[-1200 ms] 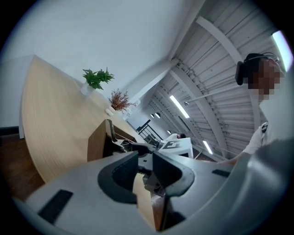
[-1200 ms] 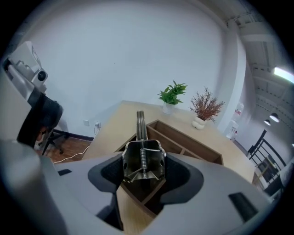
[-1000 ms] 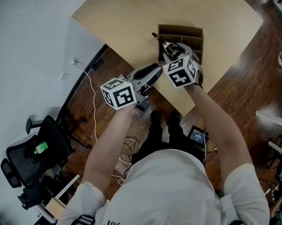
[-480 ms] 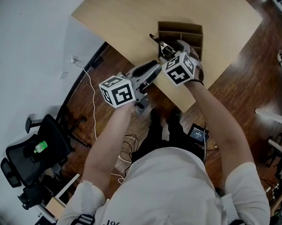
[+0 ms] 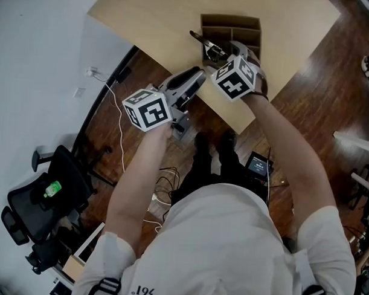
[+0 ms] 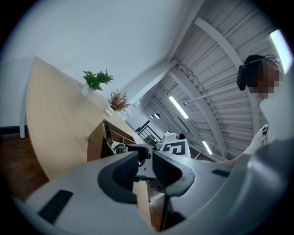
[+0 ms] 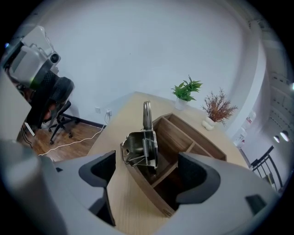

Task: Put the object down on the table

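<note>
Ahead, the metal spring tool (image 7: 142,149) leans at the wooden organiser's (image 7: 193,142) near corner, its handle pointing up and away. Your right gripper (image 7: 148,172) has just opened wide around it without touching. Your left gripper (image 6: 146,167) is narrow and empty.

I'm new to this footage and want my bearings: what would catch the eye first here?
A shiny metal spring tool stands propped at the near corner of the wooden organizer on the pale table. The right gripper has just been opening: its jaws stand wide on either side of the tool, touching nothing. The left gripper hangs by the table's edge, jaws empty.
</note>
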Motion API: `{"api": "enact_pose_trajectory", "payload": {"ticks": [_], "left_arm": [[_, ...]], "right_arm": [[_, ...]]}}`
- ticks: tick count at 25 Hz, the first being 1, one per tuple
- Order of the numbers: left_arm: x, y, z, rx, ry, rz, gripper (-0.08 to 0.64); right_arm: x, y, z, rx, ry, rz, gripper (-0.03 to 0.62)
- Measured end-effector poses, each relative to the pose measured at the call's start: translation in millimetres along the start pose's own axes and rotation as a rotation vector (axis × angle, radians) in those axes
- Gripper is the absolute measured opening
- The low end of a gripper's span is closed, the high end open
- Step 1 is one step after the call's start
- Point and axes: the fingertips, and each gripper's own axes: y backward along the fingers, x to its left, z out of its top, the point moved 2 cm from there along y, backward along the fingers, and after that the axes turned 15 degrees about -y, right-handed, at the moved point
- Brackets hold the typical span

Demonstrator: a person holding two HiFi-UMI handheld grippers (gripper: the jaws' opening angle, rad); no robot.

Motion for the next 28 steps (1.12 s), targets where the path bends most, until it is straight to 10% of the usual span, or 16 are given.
{"api": "enact_pose_trajectory", "payload": {"ticks": [14,22,28], "left_arm": [[-8,6,13,-0.033,-0.021,-0.003,0.086],[-48,14,13,-0.031,-0.062,-0.050,0.084],[-64,20,21,-0.040,-0.090,-0.068,0.084]], "right_arm": [[-13,37,5,-0.042,-0.012,0.003,0.400],[-24,101,-6,-0.109,-0.095,-0.062,0.042],[-33,131,-13,-0.123,-0.170,-0.078,0.002]]}}
